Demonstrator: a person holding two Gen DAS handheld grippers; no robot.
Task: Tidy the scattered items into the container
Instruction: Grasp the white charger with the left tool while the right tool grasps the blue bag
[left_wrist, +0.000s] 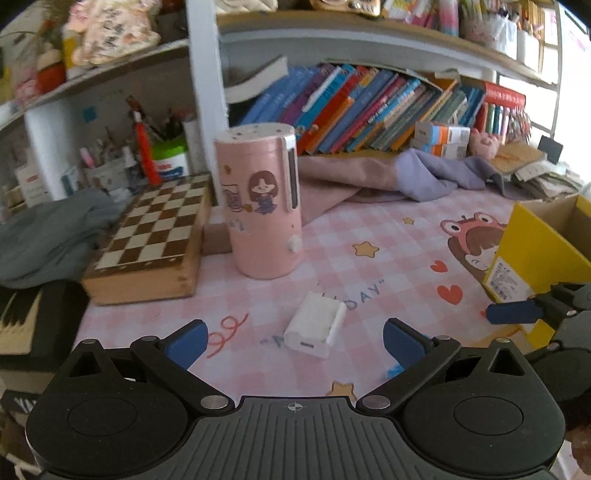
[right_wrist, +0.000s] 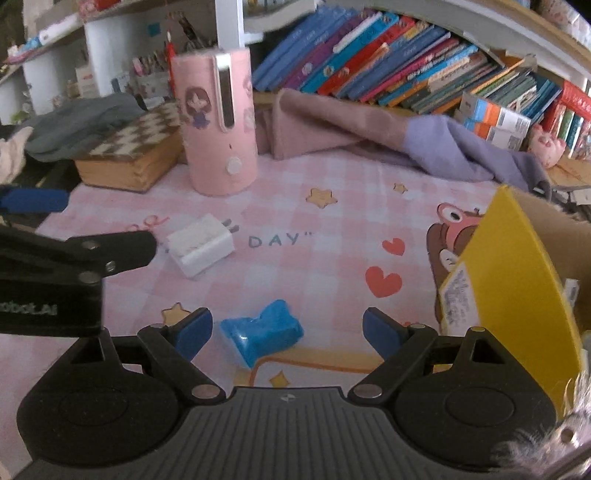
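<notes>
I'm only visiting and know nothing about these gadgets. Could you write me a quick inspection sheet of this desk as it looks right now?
Surface: pink checked mat with stars and hearts.
Job's things: white charger and blue wrapped item lie loose on the mat; yellow box stands open at the right.
Clutter: pink cylinder, chessboard box, folded cloths.
Grippers: left gripper open over the charger; right gripper open around the blue item, not gripping.
Cables: nothing seen.
Surroundings: shelves of books.

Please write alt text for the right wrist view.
The open right gripper frames a small blue plastic item lying on a pink checked mat. A white charger plug lies beyond, a pink cylindrical container behind it, and a yellow cardboard box at right.
</notes>
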